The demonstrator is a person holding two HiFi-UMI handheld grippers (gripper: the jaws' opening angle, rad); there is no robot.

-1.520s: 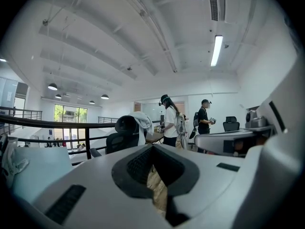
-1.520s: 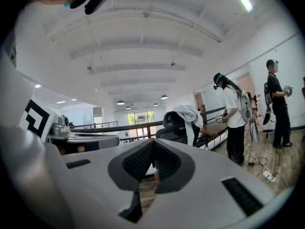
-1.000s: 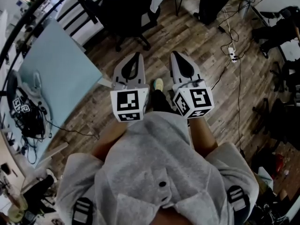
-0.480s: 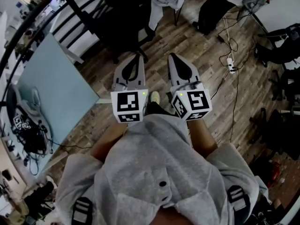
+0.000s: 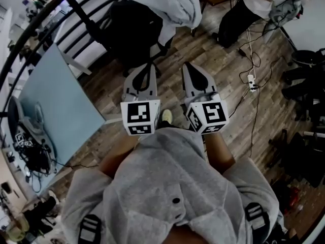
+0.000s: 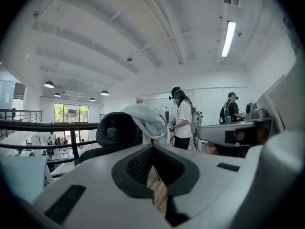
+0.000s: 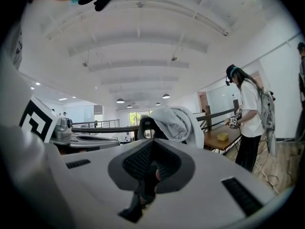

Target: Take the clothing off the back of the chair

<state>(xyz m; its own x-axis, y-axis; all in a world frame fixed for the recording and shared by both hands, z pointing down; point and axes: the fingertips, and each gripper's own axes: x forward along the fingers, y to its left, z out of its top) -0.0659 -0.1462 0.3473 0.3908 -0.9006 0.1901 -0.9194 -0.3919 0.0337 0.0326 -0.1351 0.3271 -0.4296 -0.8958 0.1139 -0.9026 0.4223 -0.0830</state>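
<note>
The clothing (image 5: pixel 167 4) is a pale, loose garment. It lies draped over the top of the dark chair (image 5: pixel 129 32) at the far side of the scene, with a long fold hanging down the chair's right side. We judge it light, soft and limp. It should not break or slip from a firm pinch, but it will sag, trail, and may catch on the headrest if we drag it sideways. The bunched ridge on top of the backrest looks the best place to take hold, one grip to each side, lifting up before drawing it towards us.

Our left gripper (image 5: pixel 149 66) and right gripper (image 5: pixel 188 65) sit side by side on the near side, well apart from the chair. Each has its jaws closed together with nothing between them, so both must open before we can pinch the cloth.
</note>
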